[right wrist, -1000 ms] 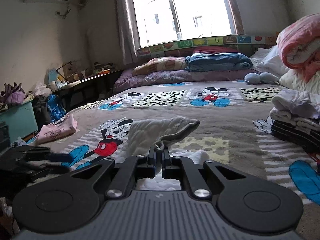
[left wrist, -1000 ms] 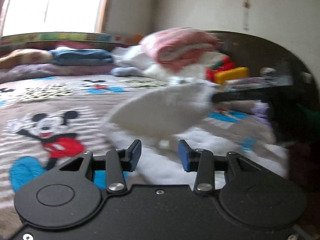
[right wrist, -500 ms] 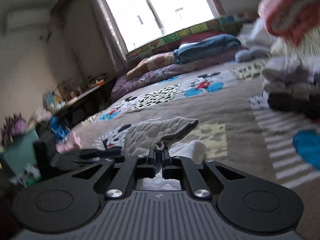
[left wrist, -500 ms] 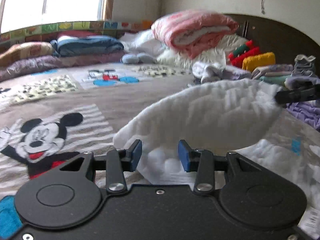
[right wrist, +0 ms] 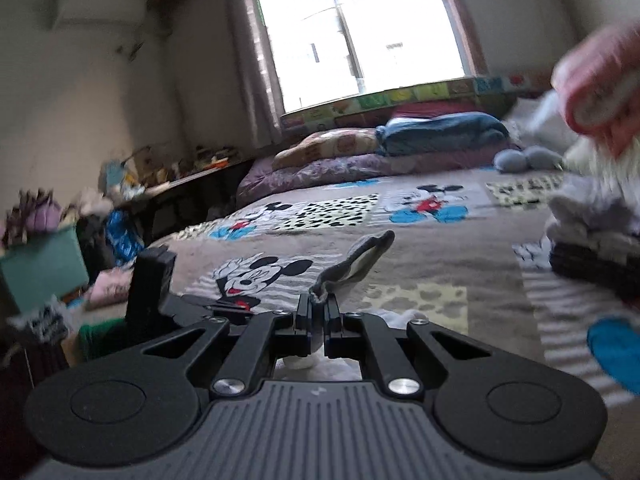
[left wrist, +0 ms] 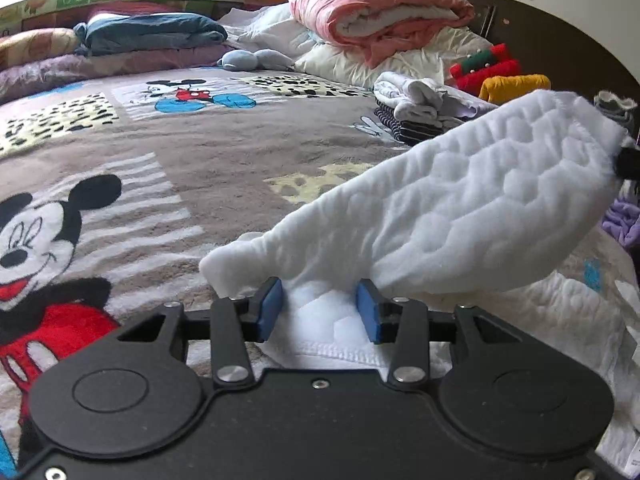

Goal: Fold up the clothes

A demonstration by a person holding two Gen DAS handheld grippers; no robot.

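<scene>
Right fingers (right wrist: 318, 308) pinch the white quilted garment (left wrist: 460, 208) lifted off the bed (left wrist: 180, 152); left fingers (left wrist: 319, 312) spread wide over its hem

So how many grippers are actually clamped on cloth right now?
1. The right gripper is shut on the lifted end of the white garment. The left gripper is open, its pads either side of the garment's lower part.
</scene>
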